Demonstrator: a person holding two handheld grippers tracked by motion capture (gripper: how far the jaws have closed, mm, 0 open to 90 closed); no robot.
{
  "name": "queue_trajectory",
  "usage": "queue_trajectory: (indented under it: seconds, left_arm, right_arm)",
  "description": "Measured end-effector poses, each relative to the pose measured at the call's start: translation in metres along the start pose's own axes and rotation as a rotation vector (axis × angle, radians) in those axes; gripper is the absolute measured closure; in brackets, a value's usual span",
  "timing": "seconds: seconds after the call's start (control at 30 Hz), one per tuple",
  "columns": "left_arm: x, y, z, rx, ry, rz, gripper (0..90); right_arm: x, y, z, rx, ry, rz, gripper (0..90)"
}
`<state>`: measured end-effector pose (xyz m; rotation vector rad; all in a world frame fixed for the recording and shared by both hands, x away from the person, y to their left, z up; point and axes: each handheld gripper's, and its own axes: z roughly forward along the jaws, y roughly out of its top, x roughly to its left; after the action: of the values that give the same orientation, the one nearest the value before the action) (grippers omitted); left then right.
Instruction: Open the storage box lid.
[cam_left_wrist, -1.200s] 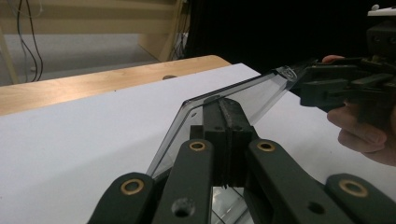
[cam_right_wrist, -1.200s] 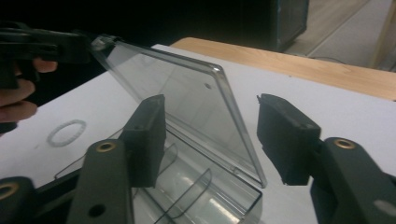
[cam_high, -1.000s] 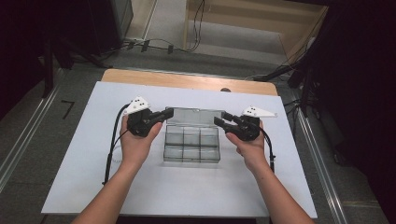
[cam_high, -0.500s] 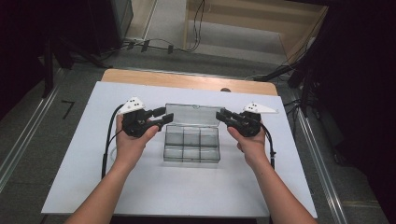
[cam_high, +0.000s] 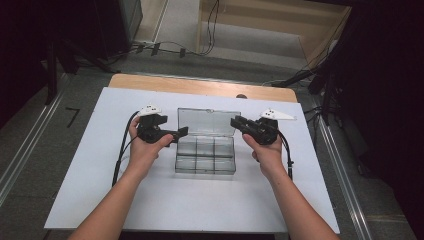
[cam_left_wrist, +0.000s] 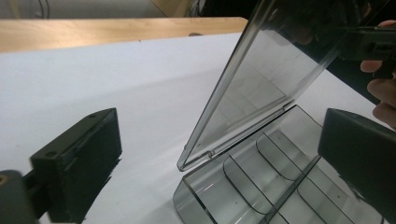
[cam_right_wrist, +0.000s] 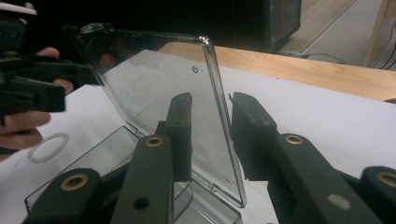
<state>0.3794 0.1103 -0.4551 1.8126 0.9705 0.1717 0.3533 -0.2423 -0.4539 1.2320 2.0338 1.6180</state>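
A clear plastic compartment box (cam_high: 205, 156) lies in the middle of the white sheet, its hinged lid (cam_high: 207, 121) raised and leaning back. My left gripper (cam_high: 176, 134) is at the box's left end, open wide. Its jaws have just been opening; in the left gripper view (cam_left_wrist: 219, 158) they span the lid's corner (cam_left_wrist: 261, 84) and the tray (cam_left_wrist: 261, 186) without touching either. My right gripper (cam_high: 236, 123) is at the lid's right edge. Its jaws (cam_right_wrist: 210, 126) have just been closing and stand either side of the lid (cam_right_wrist: 154, 79), with a visible gap.
The white sheet (cam_high: 100, 190) covers the table, and a wooden strip (cam_high: 200, 86) runs along the far edge. A faint ring mark (cam_right_wrist: 49, 147) is on the sheet by the box. Cables trail from both grippers. Floor and dark furniture lie beyond.
My left gripper let go of the lid's upper left corner, opened wide and dropped toward the box's left end. The right jaws narrowed around the lid's right edge. The lid stays raised.
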Motion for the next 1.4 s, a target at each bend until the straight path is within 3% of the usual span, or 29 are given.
queue_trajectory:
  seconds: [0.17, 0.5, 0.63, 1.0, 1.4]
  left_arm:
    - [0.002, -0.003, 0.01, -0.009, -0.008, 0.005, 28.3]
    - [0.004, -0.006, 0.019, -0.031, -0.017, -0.007, 57.1]
    - [0.005, -0.005, 0.019, -0.033, -0.009, -0.007, 59.5]
    - [0.014, -0.006, 0.023, -0.04, -0.038, -0.068, 63.7]
    - [0.018, -0.001, 0.033, -0.004, 0.002, -0.09, 67.5]
  right_arm:
    - [-0.003, -0.002, 0.004, -0.004, 0.003, 0.011, 67.0]
    - [-0.008, -0.011, 0.013, 0.03, 0.01, 0.031, 64.4]
    - [-0.009, -0.014, 0.017, 0.038, 0.007, 0.053, 64.4]
    - [-0.016, -0.02, 0.028, 0.056, 0.01, 0.101, 64.0]
    - [-0.022, -0.025, 0.039, 0.067, -0.005, 0.13, 63.8]
